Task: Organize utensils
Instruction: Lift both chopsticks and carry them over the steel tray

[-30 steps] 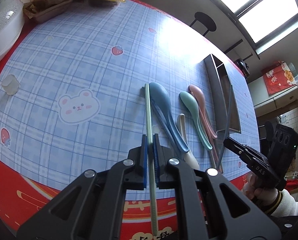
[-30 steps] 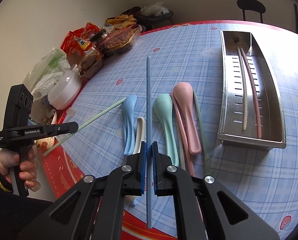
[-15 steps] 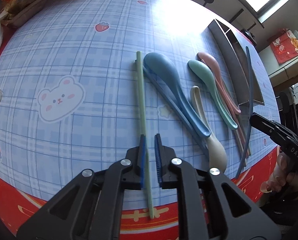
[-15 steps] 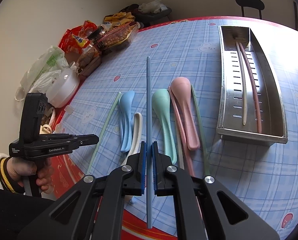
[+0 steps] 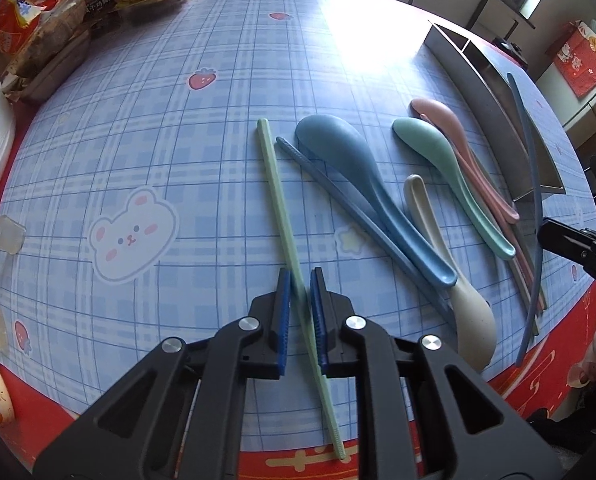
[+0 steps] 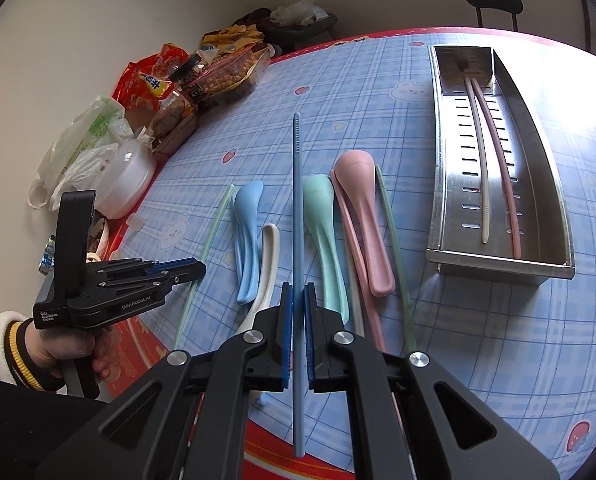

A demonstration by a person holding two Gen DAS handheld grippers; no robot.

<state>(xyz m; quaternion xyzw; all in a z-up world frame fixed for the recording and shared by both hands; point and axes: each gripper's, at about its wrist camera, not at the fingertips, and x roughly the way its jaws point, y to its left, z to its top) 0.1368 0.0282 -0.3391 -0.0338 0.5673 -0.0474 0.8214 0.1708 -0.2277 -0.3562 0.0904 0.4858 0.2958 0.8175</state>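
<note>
My left gripper (image 5: 300,276) stands slightly open over the table, pointing steeply down. A light green chopstick (image 5: 276,184) lies flat on the cloth between its pads, with a gap on each side. My right gripper (image 6: 298,288) is shut on a blue chopstick (image 6: 297,200), held above the table and pointing away from me. Blue (image 5: 358,176), green (image 5: 438,160), pink (image 6: 362,208) and cream (image 5: 458,292) spoons lie in a row, with a second blue chopstick (image 5: 338,192) beside them. The steel tray (image 6: 438,160) holds a cream chopstick (image 6: 483,184) and a pink chopstick (image 6: 502,160).
Snack bags (image 6: 218,76) and a white lidded container (image 6: 128,180) crowd the table's far left corner. A dark green chopstick (image 6: 394,240) lies between the pink spoon and the tray. A black stool (image 6: 494,0) stands beyond the table.
My left gripper has sunk to the table and its jaws have parted, so the green chopstick now lies on the cloth. The right gripper has kept still with its blue chopstick.
</note>
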